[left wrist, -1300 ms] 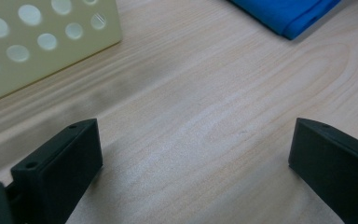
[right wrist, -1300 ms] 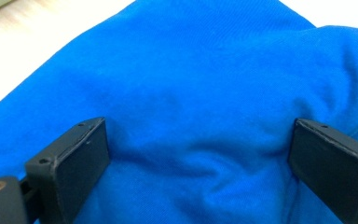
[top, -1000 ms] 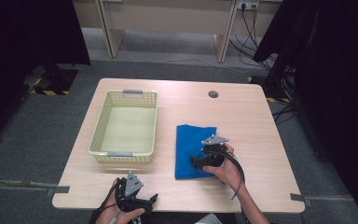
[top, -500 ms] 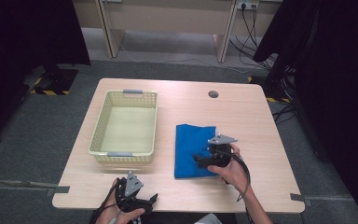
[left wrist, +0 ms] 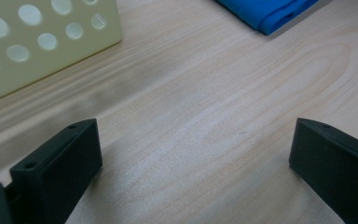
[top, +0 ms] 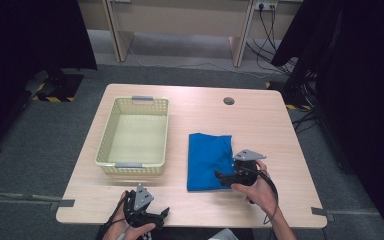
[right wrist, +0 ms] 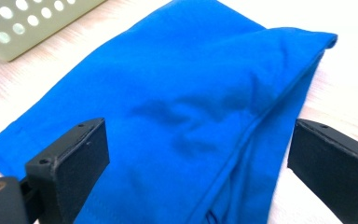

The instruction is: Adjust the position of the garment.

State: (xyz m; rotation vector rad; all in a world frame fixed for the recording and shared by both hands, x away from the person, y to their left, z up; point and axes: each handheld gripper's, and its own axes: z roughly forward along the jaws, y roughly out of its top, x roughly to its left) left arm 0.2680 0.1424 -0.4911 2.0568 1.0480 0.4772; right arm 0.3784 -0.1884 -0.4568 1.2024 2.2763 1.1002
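While right claw (right wrist: 200,172) gapes over blue cloth (right wrist: 186,112) (folded), left claw (left wrist: 191,172) idle.

grey carpet (top: 40,150), black curtains (top: 360,75), wooden table (top: 260,120)

Pale yellow perforated basket (top: 135,135) at ten o'clock on the wooden table (top: 260,125), round cable hole (top: 228,101) at one o'clock

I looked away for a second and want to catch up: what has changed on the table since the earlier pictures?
The right gripper has drawn back a little toward the person along the right side of the folded blue cloth; its jaws are open over the cloth, gripping nothing. The left gripper, the cloth and the basket stayed where they were.
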